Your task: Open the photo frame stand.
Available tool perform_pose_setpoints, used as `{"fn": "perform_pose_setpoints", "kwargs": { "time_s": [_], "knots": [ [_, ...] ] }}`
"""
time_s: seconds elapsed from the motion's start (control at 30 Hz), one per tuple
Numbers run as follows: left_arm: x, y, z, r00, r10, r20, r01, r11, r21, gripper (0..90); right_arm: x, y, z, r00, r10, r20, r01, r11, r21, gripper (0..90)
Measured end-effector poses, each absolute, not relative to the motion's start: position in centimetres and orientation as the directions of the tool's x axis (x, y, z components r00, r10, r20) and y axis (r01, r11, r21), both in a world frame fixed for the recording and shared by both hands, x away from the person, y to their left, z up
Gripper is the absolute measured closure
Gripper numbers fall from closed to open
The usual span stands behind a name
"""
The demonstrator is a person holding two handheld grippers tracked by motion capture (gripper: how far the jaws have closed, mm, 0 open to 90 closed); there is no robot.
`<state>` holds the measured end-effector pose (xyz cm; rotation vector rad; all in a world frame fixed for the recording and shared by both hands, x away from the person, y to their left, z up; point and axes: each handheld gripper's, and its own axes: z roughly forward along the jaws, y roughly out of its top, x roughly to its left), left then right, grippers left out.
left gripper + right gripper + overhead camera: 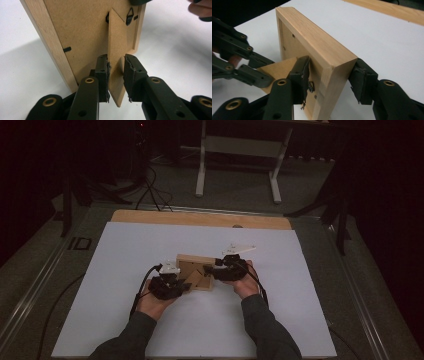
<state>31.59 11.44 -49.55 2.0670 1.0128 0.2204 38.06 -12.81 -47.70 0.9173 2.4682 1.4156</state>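
A light wooden picture frame [192, 262] stands upright on the white table sheet [140, 245], its brown backing board [80, 30] turned toward the person. The fold-out back stand [117, 45] sticks out from that board. My left gripper [116, 61] is shut on the stand's lower part, one pad on each face. In the high view the left gripper [184, 285] sits at the frame's near left. My right gripper [332, 72] is shut on the frame's side rail [312, 42], one pad inside the back recess and one on the front face. From above, the right gripper [214, 270] is at the frame's right end.
A small metal hanging hook [130, 13] and a black turn clip [67, 49] sit on the backing. A wooden strip [200, 218] runs along the table's far edge. Beyond it stands a white-legged table [240, 150], with cables [150, 190] on the dark floor.
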Motion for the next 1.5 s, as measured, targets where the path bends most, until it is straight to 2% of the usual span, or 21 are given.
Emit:
{"fn": "perform_pose_setpoints", "kwargs": {
  "time_s": [0.53,0.97,1.5],
  "knots": [
    [33.1,11.1,-50.2,0.624,0.771,-0.129,0.596,-0.363,0.717,73.9,38.0,-12.2,-47.1,-0.797,0.595,0.107,0.393,0.376,0.839,52.8],
    [33.4,11.1,-50.3,0.632,0.772,-0.070,0.569,-0.402,0.717,73.3,37.8,-11.6,-47.1,-0.799,0.597,0.070,0.370,0.397,0.840,51.8],
    [33.2,11.4,-50.5,0.632,0.769,-0.098,0.580,-0.386,0.717,71.9,37.2,-11.5,-47.2,-0.809,0.586,0.057,0.355,0.408,0.841,50.9]
  ]
}}
